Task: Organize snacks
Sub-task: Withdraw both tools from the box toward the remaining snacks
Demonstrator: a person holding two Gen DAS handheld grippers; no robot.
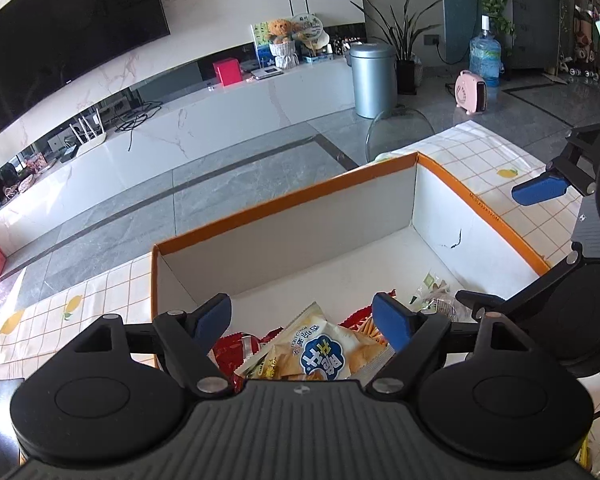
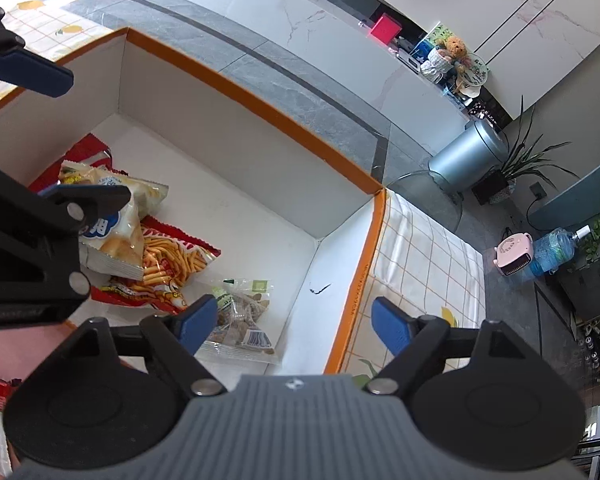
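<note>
hovering spread and empty, left gripper [image 1: 302,318] and right gripper [image 2: 294,320] overlook checked tablecloth [image 1: 480,152], grey floor [image 1: 180,184].

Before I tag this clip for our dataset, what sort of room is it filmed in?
Most likely a home living room: a large wall-mounted television above a long white marble media console, a potted plant and a teddy bear on display.

I can see big blue and white Chinese letters on the pale chip bag [image 1: 324,354], but I cannot read them. Small print runs along the orange box rim [image 1: 485,210], too tiny to read.
</note>
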